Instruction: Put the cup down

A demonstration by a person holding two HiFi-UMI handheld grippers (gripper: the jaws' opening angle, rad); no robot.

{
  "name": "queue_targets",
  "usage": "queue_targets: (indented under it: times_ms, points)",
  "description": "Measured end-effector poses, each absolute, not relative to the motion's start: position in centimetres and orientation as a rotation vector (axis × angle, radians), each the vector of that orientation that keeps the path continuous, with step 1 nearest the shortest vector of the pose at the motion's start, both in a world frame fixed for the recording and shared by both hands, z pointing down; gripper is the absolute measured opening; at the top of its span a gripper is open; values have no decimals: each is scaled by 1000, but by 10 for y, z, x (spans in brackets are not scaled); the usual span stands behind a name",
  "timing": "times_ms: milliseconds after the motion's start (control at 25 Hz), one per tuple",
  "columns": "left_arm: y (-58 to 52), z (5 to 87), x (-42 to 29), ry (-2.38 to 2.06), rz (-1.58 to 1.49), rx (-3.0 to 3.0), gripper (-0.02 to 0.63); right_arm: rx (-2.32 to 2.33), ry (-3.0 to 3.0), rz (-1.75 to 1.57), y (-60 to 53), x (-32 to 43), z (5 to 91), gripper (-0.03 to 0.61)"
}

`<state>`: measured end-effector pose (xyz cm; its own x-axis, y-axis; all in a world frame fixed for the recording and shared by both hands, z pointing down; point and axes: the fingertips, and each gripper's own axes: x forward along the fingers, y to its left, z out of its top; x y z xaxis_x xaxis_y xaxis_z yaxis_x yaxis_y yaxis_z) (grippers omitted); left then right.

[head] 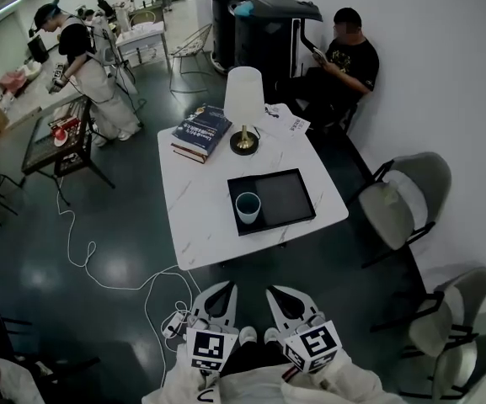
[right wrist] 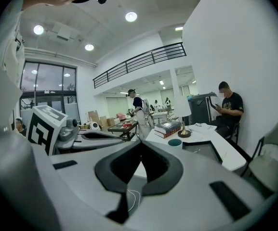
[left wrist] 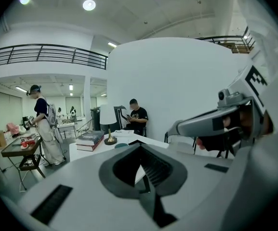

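A pale cup [head: 248, 207] with a teal inside stands upright on the left part of a black tray [head: 286, 197] on the white table [head: 199, 221]. The cup's rim also shows far off in the left gripper view [left wrist: 121, 145] and the right gripper view [right wrist: 175, 142]. Both grippers hang low near my body, well short of the table's near edge. The left gripper [head: 225, 287] [left wrist: 139, 146] is shut and holds nothing. Beside it, the right gripper [head: 275, 292] [right wrist: 141, 144] is also shut and holds nothing.
On the table's far half stand a white-shaded lamp [head: 243, 108], a stack of books [head: 202, 130] and papers [head: 286, 123]. Grey chairs [head: 407, 196] line the right wall. A white cable [head: 99, 268] lies on the dark floor at left. One person sits behind the table [head: 348, 61]; another stands at far left [head: 82, 66].
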<state>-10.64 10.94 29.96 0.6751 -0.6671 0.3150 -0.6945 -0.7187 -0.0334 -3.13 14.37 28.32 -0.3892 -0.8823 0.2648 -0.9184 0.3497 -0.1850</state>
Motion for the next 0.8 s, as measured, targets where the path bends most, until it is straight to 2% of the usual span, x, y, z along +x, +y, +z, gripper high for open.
queue_targets:
  times_ms: [800]
  points:
    - [144, 243, -57, -1200, 437, 2871, 11, 1766, -2482, 393, 170, 35, 237, 6]
